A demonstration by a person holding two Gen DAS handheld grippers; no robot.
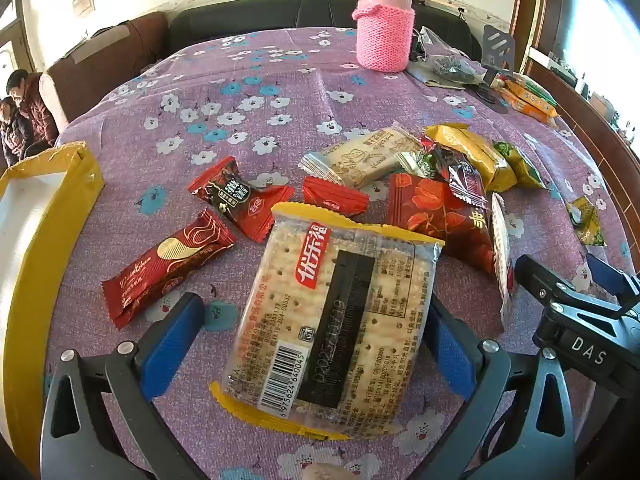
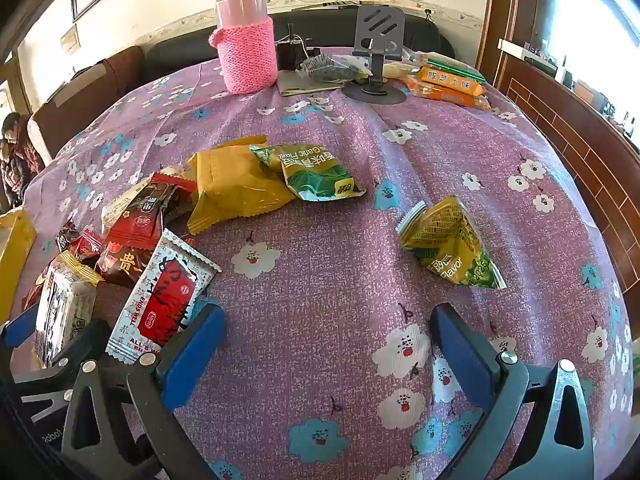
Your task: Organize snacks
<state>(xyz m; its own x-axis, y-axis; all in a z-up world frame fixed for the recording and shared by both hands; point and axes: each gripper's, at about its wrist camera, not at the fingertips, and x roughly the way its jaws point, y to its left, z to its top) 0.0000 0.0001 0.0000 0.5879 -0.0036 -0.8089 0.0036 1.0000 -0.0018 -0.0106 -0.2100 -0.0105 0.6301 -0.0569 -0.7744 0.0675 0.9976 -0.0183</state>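
A pile of wrapped snacks lies on the purple flowered tablecloth (image 1: 248, 80). My left gripper (image 1: 312, 344) is open, its blue fingers either side of a clear cracker pack with yellow ends (image 1: 328, 316); the pack does not touch the left finger. A long red bar (image 1: 168, 266) and red candies (image 1: 236, 196) lie to its left. My right gripper (image 2: 324, 340) is open and empty over bare cloth. A green-yellow triangular pack (image 2: 448, 244) lies just ahead to its right. A yellow pack (image 2: 236, 184) and a green garlic pack (image 2: 316, 172) lie farther ahead.
A yellow-rimmed white box (image 1: 44, 216) stands at the table's left edge. A pink knit-sleeved flask (image 2: 246, 48), a phone stand (image 2: 376, 52) and orange packs (image 2: 448, 84) sit at the back. The right gripper shows in the left wrist view (image 1: 580, 300). People sit far left.
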